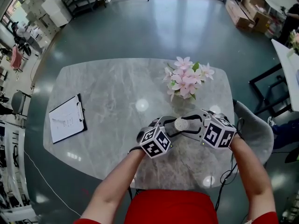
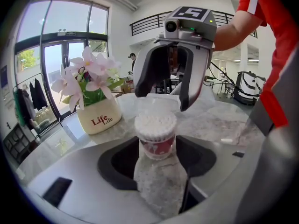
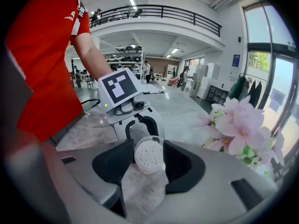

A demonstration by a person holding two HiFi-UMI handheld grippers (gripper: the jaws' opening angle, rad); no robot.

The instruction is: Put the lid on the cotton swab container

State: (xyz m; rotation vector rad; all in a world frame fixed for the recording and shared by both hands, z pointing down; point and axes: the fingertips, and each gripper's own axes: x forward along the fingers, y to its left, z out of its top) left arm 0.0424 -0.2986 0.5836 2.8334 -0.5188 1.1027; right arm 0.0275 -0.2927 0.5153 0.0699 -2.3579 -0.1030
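Note:
The cotton swab container, a clear cup with a red label and packed with white swabs, stands upright on the marble table. My left gripper is shut on its lower body. A clear round lid sits between the pads of my right gripper, which is shut on it. Seen from the left gripper view, the lid hangs just over the container's mouth in the right gripper. In the head view both grippers, left and right, meet around the container near the table's front.
A white pot of pink flowers stands just behind the grippers, close to the container. A clipboard lies at the table's left edge. A grey chair is at the right.

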